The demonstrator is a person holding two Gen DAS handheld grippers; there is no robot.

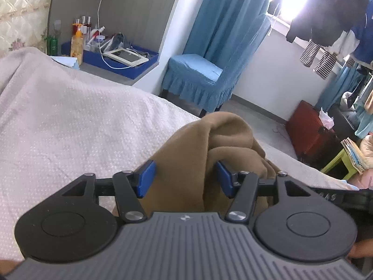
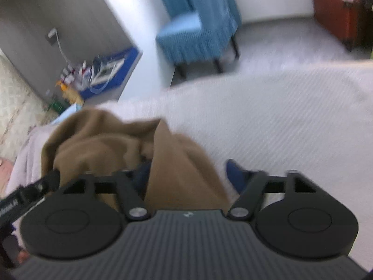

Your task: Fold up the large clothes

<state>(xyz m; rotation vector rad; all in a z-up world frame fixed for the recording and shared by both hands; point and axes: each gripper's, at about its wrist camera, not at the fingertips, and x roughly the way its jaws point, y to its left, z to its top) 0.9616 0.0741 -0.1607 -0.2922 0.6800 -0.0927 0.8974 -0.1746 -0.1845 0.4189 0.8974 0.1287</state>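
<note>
A brown fleece garment [image 1: 209, 154] is bunched up over the pale bedspread [image 1: 70, 121]. In the left wrist view my left gripper [image 1: 185, 177] is shut on a thick fold of it, with both blue pads [image 1: 147, 177] pressed into the cloth. The right wrist view is blurred. There the same garment [image 2: 105, 144] runs between the jaws of my right gripper [image 2: 188, 175], shut on it: the cloth covers the left pad and its edge lies against the right pad [image 2: 236, 175]. The two grippers are side by side, and the left one [image 2: 28, 196] shows at the edge of the right view.
Beyond the bed stand a blue-covered chair [image 1: 198, 77] and a grey niche with a blue tray [image 1: 121, 58] of bottles, a tablet and a cable. A red suitcase [image 1: 307, 130] and a green stool [image 1: 338, 161] with books stand on the floor at right. Clothes [image 1: 326, 23] hang by the window.
</note>
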